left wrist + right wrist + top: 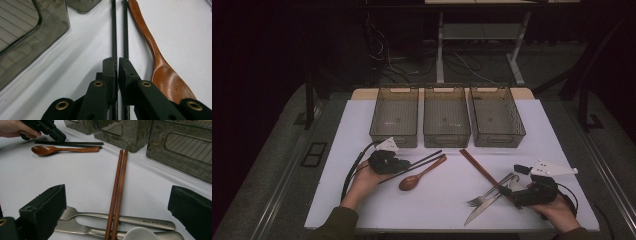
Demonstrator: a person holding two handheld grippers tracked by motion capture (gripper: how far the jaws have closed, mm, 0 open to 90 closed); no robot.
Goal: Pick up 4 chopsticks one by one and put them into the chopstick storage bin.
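Observation:
My left gripper (406, 164) (117, 62) lies low on the white table (437, 195), shut on a black chopstick (114, 30). The second black chopstick (125, 30) runs under its right jaw. A brown wooden spoon (412, 181) (160, 67) lies just beside the pair. My right gripper (518, 185) (117, 191) stands wide open at the front right. Its jaws straddle a pair of brown chopsticks (479, 167) (119, 182), which lie across a steel fork (484, 196) (140, 218) and a knife (479, 210) (82, 230). The pads touch nothing.
Three smoky plastic bins (394, 137) (446, 137) (499, 137) stand in a row at the back of the table. One bin corner (25, 45) is close on the left gripper's left. A white spoon bowl (140, 233) rests by the fork handle.

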